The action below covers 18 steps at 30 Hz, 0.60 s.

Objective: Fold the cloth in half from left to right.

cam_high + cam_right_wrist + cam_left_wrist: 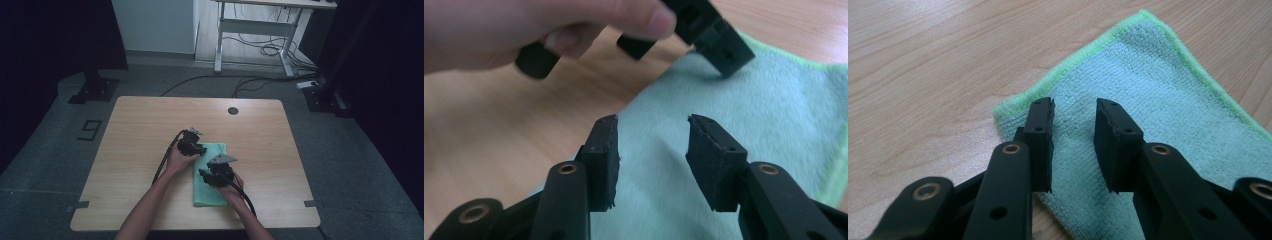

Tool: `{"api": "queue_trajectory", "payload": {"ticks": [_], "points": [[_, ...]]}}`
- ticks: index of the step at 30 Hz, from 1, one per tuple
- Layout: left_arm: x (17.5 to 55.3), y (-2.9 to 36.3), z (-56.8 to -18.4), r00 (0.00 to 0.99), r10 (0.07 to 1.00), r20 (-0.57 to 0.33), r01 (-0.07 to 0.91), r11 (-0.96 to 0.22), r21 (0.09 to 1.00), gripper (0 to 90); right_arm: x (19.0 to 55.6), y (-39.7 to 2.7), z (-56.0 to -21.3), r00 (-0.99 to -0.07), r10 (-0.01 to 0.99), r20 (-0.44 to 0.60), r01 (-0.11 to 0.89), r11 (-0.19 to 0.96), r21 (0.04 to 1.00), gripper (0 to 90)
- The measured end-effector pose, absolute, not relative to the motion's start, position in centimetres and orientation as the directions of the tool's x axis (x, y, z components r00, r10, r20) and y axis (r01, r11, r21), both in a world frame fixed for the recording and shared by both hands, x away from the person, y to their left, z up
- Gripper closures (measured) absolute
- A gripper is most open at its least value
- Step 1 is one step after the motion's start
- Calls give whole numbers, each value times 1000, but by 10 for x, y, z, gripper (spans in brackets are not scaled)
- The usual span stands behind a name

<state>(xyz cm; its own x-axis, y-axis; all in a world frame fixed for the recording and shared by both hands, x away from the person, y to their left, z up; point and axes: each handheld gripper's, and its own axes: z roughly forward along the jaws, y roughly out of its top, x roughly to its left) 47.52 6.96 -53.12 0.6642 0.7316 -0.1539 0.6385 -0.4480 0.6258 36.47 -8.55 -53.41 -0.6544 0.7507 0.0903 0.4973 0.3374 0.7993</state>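
Grey carpeted floor surrounds a rectangular light-wood table (135, 150), seen from above, with a small round black cable grommet (233, 110) near its far edge at twelve o'clock. Just right of the table's centre lies the folded teal microfibre cloth (207, 192), a long rectangle running from the middle of the table toward its near edge at six o'clock. The left gripper view shows its short looped pile and a stitched border of brighter yellow-green that rounds one corner (1168, 95); it lies flat on the wood, layered at the fold.

Left to right: the left gripper (192, 144) sits at the cloth's far-left corner, at about eleven o'clock of the cloth. Its jaws stand partly open above that corner (1075, 142); nothing is gripped, and the pads are apart from the fabric between them. The right gripper (212, 175), carrying a grey three-cornered plate, hovers over the cloth's middle. Its jaws (651, 160) are likewise partly open over bare fabric and hold nothing. At eleven o'clock in the right gripper view, the person's left hand (519, 30) shows, blurred.
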Motion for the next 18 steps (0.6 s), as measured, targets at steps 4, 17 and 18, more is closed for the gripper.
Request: {"api": "queue_trajectory", "payload": {"ticks": [4, 17, 18], "points": [[477, 72, -532, 658, 732, -176, 650, -435, 623, 693, 376, -77, -536, -651, 753, 91, 504, 341, 793, 539], [477, 72, -532, 651, 735, -191, 661, -424, 619, 688, 387, -63, -546, -643, 763, 65, 525, 378, 762, 554], [477, 72, -532, 652, 735, -186, 659, -428, 618, 687, 387, -64, -547, -641, 765, 69, 528, 373, 763, 557]]}}
